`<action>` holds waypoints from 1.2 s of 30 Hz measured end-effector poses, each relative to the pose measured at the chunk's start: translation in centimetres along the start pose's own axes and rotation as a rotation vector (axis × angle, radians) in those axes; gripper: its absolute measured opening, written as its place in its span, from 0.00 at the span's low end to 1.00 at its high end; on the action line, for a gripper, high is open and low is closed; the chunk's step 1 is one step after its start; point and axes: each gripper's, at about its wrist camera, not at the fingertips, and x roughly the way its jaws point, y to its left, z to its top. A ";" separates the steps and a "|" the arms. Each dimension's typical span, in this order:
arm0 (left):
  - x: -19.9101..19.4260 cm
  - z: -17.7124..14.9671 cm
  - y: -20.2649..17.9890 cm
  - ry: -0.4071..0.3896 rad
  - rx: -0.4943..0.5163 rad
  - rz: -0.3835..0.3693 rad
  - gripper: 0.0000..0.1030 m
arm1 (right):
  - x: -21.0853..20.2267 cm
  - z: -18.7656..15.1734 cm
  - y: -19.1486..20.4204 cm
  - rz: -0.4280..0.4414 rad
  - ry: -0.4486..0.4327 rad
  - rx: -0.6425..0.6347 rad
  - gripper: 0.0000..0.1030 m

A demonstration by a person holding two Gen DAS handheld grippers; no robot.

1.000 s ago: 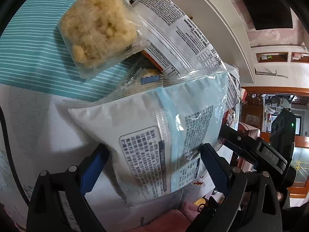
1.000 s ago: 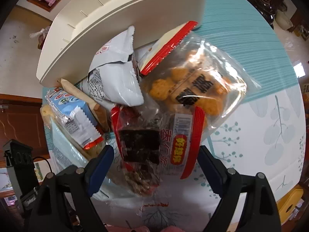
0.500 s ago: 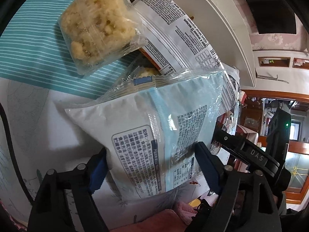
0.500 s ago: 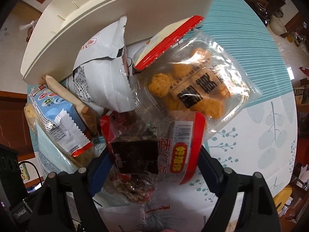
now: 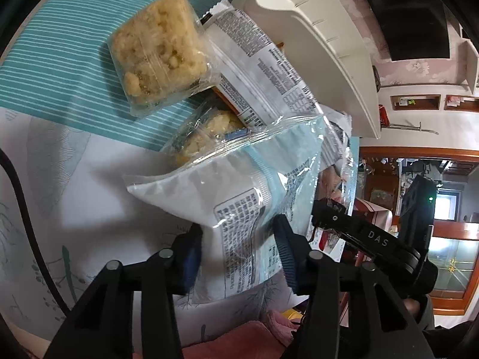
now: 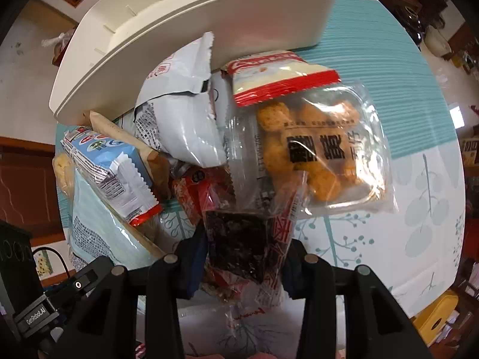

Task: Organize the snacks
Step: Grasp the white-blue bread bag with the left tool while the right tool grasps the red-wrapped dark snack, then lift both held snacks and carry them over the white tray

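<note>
Snacks are lying piled on the surface [image 6: 419, 215] beside the cream bin [image 6: 185, 27]; both tongs have narrowed, left tongs [image 5: 239, 254] closing on the pale-blue packet [image 5: 254, 197], right tongs [image 6: 245, 260] closing on the dark-filled packet [image 6: 239, 239], readying two pickups.

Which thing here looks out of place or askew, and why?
The cream organizer tray lies tipped on its side, with snack packets heaped loose against it on the tablecloth rather than sorted inside.
</note>
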 end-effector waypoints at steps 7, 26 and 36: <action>-1.6 -0.1 -1.2 -0.059 0.038 -0.047 0.31 | -1.1 -1.0 -1.0 0.027 -0.031 0.003 0.39; -8.3 -0.9 -6.8 -0.249 0.231 -0.060 0.27 | -8.0 -5.3 -2.6 0.101 -0.212 -0.017 0.39; -13.0 0.4 -11.4 -0.344 0.395 -0.030 0.28 | -11.5 -3.7 -1.8 0.120 -0.346 -0.069 0.39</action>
